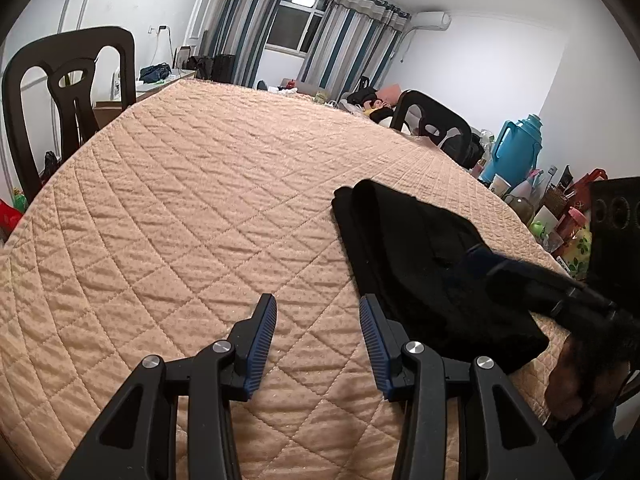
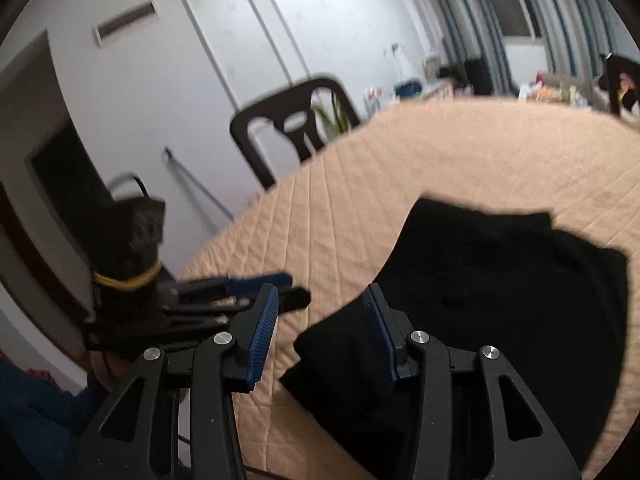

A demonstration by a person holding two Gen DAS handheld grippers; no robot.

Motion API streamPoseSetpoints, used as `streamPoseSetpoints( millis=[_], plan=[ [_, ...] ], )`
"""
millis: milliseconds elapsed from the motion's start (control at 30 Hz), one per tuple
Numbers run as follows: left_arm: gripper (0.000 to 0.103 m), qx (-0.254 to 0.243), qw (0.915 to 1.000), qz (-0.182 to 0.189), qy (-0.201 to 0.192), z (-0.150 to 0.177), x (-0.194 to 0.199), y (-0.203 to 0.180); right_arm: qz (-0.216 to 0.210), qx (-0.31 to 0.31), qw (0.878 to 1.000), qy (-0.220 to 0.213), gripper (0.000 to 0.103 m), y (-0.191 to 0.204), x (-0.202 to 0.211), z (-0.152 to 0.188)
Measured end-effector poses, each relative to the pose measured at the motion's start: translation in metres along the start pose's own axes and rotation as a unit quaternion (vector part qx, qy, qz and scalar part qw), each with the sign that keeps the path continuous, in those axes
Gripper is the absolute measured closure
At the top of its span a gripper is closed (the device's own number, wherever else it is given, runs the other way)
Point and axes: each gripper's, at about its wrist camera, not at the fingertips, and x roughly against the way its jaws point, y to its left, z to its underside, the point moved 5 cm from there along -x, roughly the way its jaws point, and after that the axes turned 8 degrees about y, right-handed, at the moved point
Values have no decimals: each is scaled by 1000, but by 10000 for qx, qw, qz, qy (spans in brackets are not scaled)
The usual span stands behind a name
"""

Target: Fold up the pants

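Nowhere readable writing; black pants (image 1: 424, 264) lie folded on quilt (image 1: 192, 208).

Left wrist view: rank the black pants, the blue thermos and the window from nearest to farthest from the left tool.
1. Black pants, just right of the left tool.
2. Blue thermos, beyond the quilt's right edge.
3. Window, on the far wall.

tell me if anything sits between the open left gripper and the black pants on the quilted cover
Nothing visible does. The left gripper hangs open over bare peach quilted cover, and the folded black pants lie just to its right. The right gripper, also open, is over the pants.
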Motion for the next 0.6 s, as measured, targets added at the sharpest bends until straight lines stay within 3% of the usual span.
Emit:
streamPoseSetpoints(
  millis=[67,200,300,367,467,600],
  plan=[
    [57,-36,10000,34,-53,-4,2,-5,173,-54,9995,-240,57,-9,19,0],
    [56,-240,9994,220,-109,-13,2,-26,972,-406,9936,-403,58,-50,48,16],
    [56,-484,9981,361,-114,-19,-2,-48,1531,-782,9850,-159,70,-85,48,35],
    [56,-642,9970,429,-106,-23,-6,-63,1522,-938,9838,160,78,-96,37,49],
    [56,-839,9951,522,-63,-21,-12,-79,1254,-629,9899,216,78,-80,35,51],
    [56,-1004,9935,497,189,-5,-24,-83,1235,-412,9911,259,78,-73,36,50]
  ],
)
